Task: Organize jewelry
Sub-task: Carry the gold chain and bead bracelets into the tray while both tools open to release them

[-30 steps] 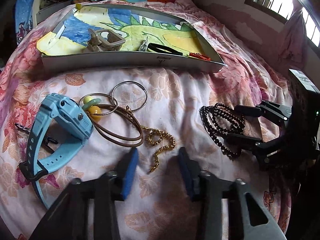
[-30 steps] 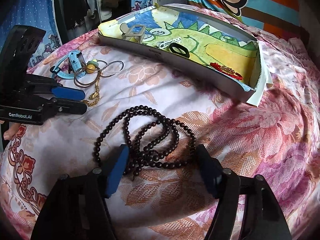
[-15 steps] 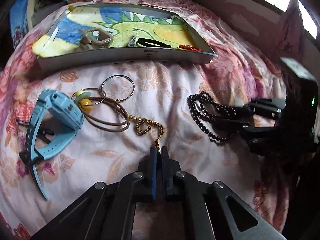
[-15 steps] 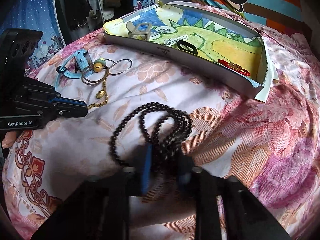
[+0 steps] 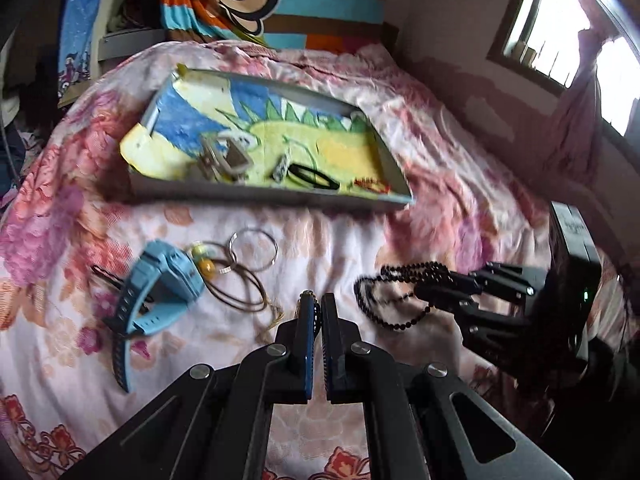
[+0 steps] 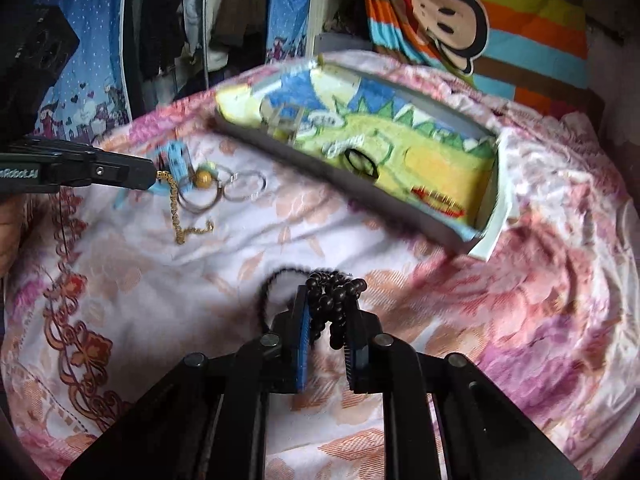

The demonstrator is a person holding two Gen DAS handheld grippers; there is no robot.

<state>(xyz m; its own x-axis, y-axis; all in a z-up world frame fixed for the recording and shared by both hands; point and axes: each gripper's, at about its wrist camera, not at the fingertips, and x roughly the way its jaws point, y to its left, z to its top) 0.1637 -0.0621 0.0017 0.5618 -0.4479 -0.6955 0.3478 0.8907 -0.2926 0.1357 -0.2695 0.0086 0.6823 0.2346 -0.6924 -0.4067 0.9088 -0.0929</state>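
Gold links hang from my left gripper (image 5: 314, 306), whose fingers are pressed together on the top end of the gold chain (image 6: 175, 204); in the right wrist view the chain drops from the tip and its lower end curls on the floral bedspread (image 6: 304, 216), so I judge it only partly lifted. My right gripper (image 6: 326, 312) is clamped on the black bead necklace (image 6: 334, 290), the bunched strands squeezed between the blue pads while a loose loop sags out to the left side. I pinch both pieces near one end because that lets the rest trail free instead of tangling. Ahead sits the shallow tray (image 5: 276, 194) lined with a dinosaur drawing, already holding a black hair tie (image 5: 314, 176), a red bracelet (image 5: 372, 185) and some pale clips I cannot make out clearly. That seems the place both pieces belong. Left on the bedspread beside the tray's near wall are the blue watch (image 5: 160, 288), silver rings (image 5: 253, 249) and a brown cord loop (image 5: 240, 292); the chain's tail lies close to these, so it could snag them as I raise it.
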